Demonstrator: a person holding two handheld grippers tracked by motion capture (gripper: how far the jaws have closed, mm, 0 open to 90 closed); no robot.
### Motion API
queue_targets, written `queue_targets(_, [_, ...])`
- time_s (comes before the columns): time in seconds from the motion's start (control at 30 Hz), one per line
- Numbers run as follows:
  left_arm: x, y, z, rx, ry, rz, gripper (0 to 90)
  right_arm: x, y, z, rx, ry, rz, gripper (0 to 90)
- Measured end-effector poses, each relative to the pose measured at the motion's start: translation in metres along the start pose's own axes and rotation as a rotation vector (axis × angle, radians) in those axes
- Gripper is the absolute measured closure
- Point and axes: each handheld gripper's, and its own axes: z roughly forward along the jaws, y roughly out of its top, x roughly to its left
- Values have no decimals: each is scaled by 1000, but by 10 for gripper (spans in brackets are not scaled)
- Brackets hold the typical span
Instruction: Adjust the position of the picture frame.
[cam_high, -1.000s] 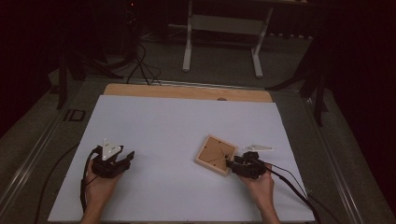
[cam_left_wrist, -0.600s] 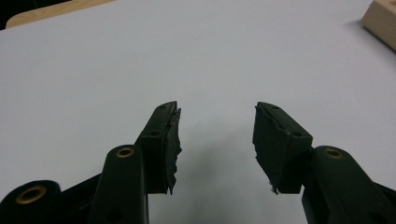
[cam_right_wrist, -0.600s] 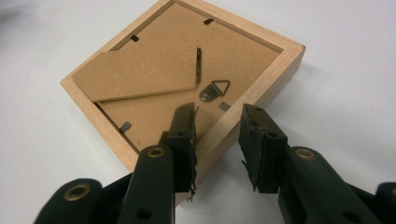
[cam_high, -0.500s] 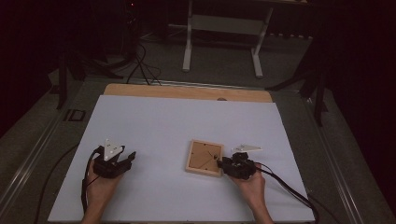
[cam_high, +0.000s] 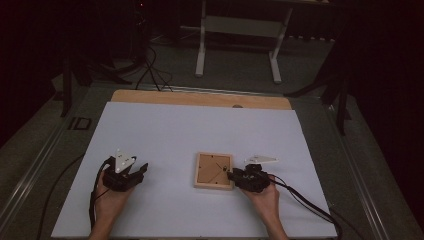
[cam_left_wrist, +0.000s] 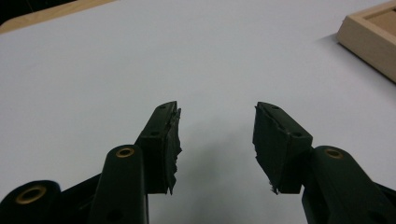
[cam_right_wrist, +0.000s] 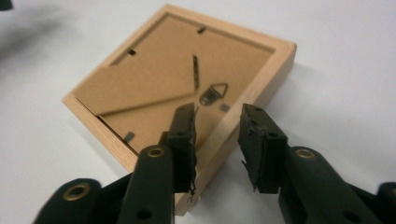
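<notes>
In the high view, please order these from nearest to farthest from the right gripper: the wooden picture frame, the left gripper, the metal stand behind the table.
1. Wooden picture frame: directly at the right gripper, on its left.
2. Left gripper: farther left, near the front edge.
3. Metal stand: beyond the far edge, on the floor.

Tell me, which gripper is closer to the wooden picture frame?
The right gripper. Its jaws straddle the near edge of the wooden picture frame, which lies face down on the white table. The left gripper sits well off to the frame's left, jaws open over bare table.
</notes>
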Motion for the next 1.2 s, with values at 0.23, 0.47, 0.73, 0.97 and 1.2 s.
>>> queue_targets(0.23, [0, 0, -1, -2, 0, 4, 507, 2, 3, -19, -91, -131, -145, 706])
queue_targets(0.47, [-2, 1, 0, -1, -4, 12, 507, 21, -4, -25, -70, -344, -419, 833])
queue_targets(0.73, [-6, 2, 0, -6, -18, 16, 507, 18, -7, -11, -33, -242, -328, 897])
queue_targets(0.97, [-10, 3, 0, -10, -49, 15, 517, 13, -9, 6, 14, -221, -278, 900])
queue_targets(1.2, [-22, 8, 3, -13, -118, 15, 557, 11, -6, 10, 2, -182, -245, 900])
